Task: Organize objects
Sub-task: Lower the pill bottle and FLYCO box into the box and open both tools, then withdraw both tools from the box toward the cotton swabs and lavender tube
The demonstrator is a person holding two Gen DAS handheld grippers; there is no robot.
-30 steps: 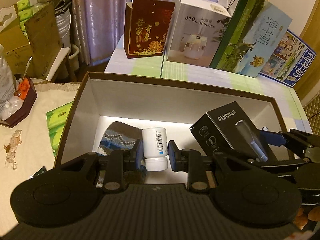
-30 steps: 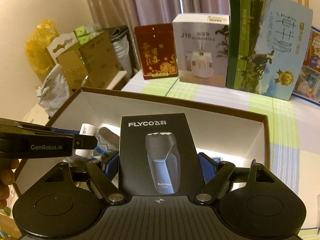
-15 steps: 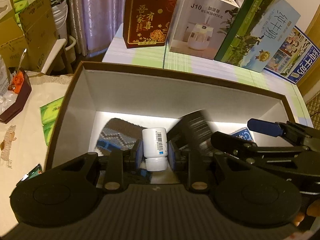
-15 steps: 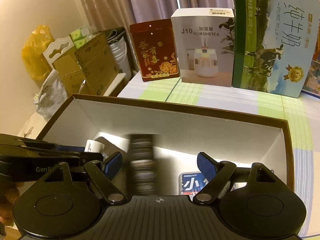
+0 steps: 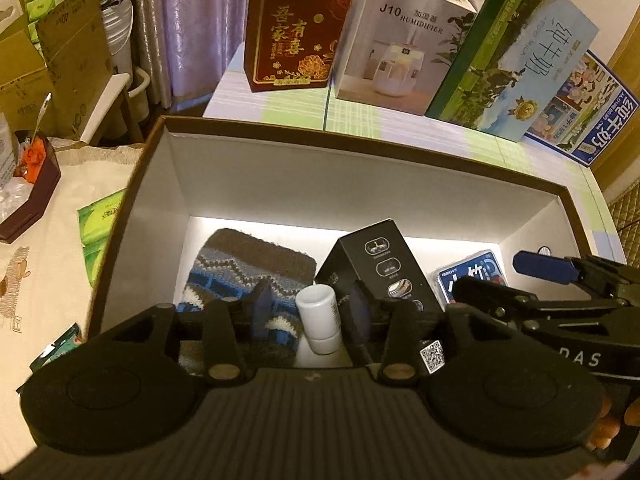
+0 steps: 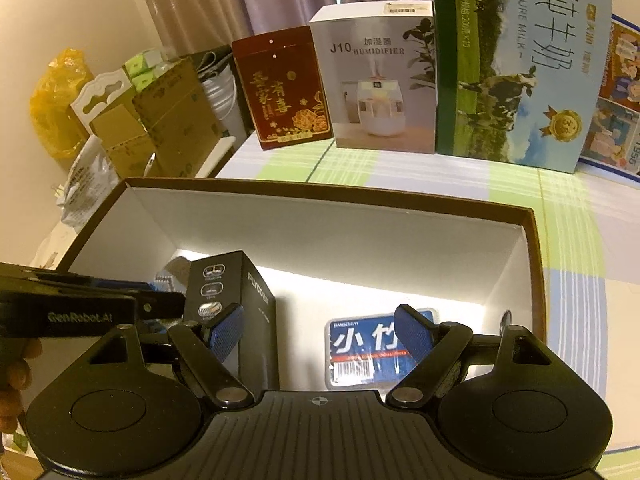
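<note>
Both grippers hang over the open brown-rimmed box (image 5: 344, 148), which sits on a checked tablecloth (image 6: 560, 208). Left gripper (image 5: 310, 314): its jaws have just been opening; the white bottle (image 5: 320, 318) stands between them, clear of the left pad, while contact with the right pad cannot be told from this angle. The bottle stands on the box floor, just beside the knitted pouch (image 5: 248, 264) on its left and the black shaver box (image 5: 380, 268) on its right. Right gripper (image 6: 320, 330): jaws stand wide apart with nothing between the pads; the shaver box stands on end inside the brown-rimmed box, just outside the left pad, and whether it touches that pad cannot be told. A blue packet (image 6: 368, 350) lies flat on the box floor below the open right jaws, to the right of the shaver box. Beyond the box, a red gift box (image 6: 284, 88), a humidifier carton (image 6: 376, 76) and a milk carton (image 6: 516, 64) stand upright in a row on the tablecloth. A person's fingers (image 6: 16, 376) show at the left edge of the right wrist view, holding the left gripper's handle.
</note>
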